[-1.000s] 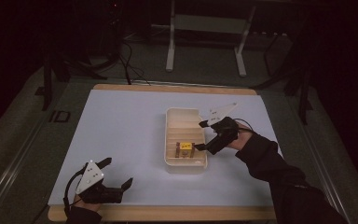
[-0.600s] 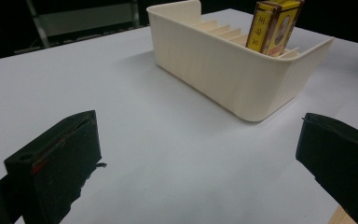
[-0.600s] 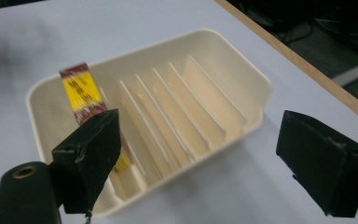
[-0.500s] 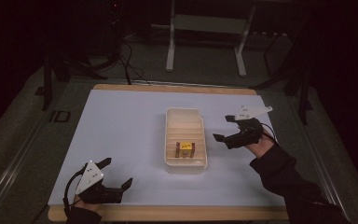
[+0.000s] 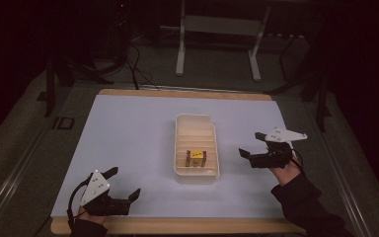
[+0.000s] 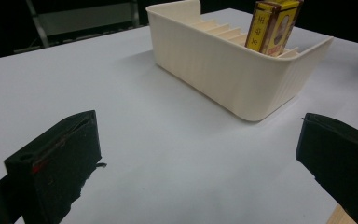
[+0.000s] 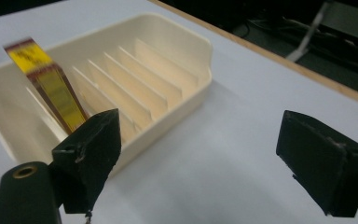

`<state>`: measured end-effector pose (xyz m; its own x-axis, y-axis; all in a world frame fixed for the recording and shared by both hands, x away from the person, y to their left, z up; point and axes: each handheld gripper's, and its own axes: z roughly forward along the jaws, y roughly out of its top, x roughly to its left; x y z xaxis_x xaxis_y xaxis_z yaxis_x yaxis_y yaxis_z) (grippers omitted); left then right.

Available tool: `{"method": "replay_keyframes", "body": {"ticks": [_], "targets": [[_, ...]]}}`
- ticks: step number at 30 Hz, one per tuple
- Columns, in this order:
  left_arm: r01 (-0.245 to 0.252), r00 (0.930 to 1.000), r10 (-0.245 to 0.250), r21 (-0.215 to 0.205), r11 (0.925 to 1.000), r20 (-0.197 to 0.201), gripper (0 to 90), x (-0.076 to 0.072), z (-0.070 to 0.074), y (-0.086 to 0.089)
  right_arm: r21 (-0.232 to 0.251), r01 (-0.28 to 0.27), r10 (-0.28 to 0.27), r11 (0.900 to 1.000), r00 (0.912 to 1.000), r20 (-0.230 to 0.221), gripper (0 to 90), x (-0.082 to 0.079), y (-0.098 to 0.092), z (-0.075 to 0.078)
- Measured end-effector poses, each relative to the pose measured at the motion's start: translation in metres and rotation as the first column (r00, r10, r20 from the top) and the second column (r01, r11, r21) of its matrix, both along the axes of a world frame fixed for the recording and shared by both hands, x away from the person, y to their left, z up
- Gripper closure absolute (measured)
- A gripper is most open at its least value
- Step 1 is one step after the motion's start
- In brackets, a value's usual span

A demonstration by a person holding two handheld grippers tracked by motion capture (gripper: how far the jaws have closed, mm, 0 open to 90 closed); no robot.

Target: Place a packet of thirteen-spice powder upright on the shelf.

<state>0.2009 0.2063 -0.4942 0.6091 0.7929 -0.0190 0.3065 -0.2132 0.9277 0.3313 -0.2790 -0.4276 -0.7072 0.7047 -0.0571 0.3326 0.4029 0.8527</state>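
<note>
**A:** High view check: cream plastic slotted tray [image 5: 196,170] sits mid-table on the pale blue table mat [image 5: 128,143], long axis running away from you. One small yellow-and-red box [image 5: 196,157] stands in a slot near the tray's near end.

**B:** Your grippers?

**A:** Your left gripper [image 5: 121,190] is at the near left corner of the mat, well apart from the tray, grey three-cornered plate on top. Jaws spread wide, nothing between them. Your right gripper [image 5: 250,148] hovers just right of the tray, level with the box, jaws pointing toward the tray. Also spread wide, empty, not touching the tray.

**B:** Confirm from the gripper cams.

**A:** Left gripper view: both black jaws far apart at the bottom corners, bare mat between them. Tray [image 6: 242,88] is ahead, rounded corner facing you, box [image 6: 272,25] standing upright above the rim. Right gripper view: jaws wide again, mat between them. Tray [image 7: 177,95] lies ahead-left, thin divider ribs [image 7: 135,88] visible across the inside. Box [image 7: 51,88] leans tilted in an end slot, slightly blurred, print unreadable.

**B:** Anything else on the table?

**A:** Wooden table edge [image 5: 182,92] shows around the mat. Dark floor and a metal stand [image 5: 217,44] beyond.
</note>
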Motion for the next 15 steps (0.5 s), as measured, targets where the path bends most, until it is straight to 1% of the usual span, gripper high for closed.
{"method": "replay_keyframes", "body": {"ticks": [1, 2, 4, 6, 8, 9, 15], "targets": [[0.0, 1.0, 0.0, 0.0, 1.0, 0.0, 0.0, 0.0, 0.0, 0.0, 0.005, 0.003, -0.003, 1.0, 1.0, -0.004, 13.9, -0.002, -0.002, -0.002], [0.0, 1.0, 0.0, 0.0, 1.0, 0.0, 0.0, 0.0, 0.0, 0.0, 0.016, 0.024, -0.024, 1.0, 0.9997, 0.002, 13.9, -0.008, -0.007, -0.006], [0.0, 1.0, 0.0, 0.001, 1.0, 0.0, 0.0, 0.0, 0.0, 0.0, 0.044, 0.026, -0.026, 0.999, 0.9996, -0.011, 14.0, -0.012, -0.012, -0.01], [0.0, 1.0, 0.0, 0.002, 1.0, 0.001, 0.0, 0.0, 0.0, -0.001, 0.068, 0.045, -0.046, 0.997, 0.9989, 0.007, 13.9, -0.018, -0.017, -0.013], [-0.001, 1.0, 0.001, 0.002, 1.0, 0.0, 0.0, 0.0, 0.0, 0.0, 0.077, 0.056, -0.056, 0.995, 0.9984, 0.0, 13.9, -0.023, -0.02, -0.015], [-0.001, 1.0, 0.001, 0.001, 1.0, 0.0, 0.0, 0.0, 0.0, 0.0, 0.087, 0.068, -0.07, 0.994, 0.9975, 0.01, 13.9, -0.026, -0.022, -0.016], [0.001, 1.0, -0.001, 0.002, 1.0, 0.001, 0.0, 0.0, 0.0, -0.001, 0.081, 0.105, -0.107, 0.991, 0.994, 0.023, 13.9, -0.041, -0.028, -0.02]]}}
